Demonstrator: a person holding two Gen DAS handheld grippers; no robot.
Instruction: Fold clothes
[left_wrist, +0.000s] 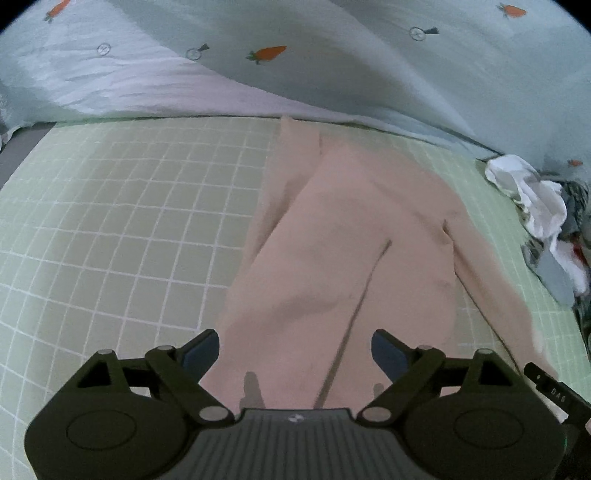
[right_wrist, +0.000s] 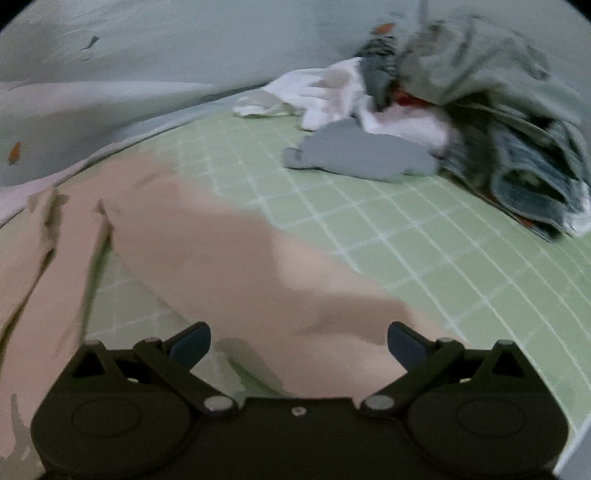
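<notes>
Left tool (left_wrist: 295, 350) sees carrot-print quilt (left_wrist: 332, 55) — right tool (right_wrist: 299, 343), clothes pile (right_wrist: 461, 110).

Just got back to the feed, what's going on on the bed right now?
A person with two handheld grippers is folding clothes. A pale pink garment lies spread on the green checked sheet. The left gripper and right gripper hover over it, both open and empty. A heap of unfolded clothes waits beside it.

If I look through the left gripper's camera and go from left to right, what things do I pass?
Green checked sheet → pink garment → pile of clothes.
</notes>
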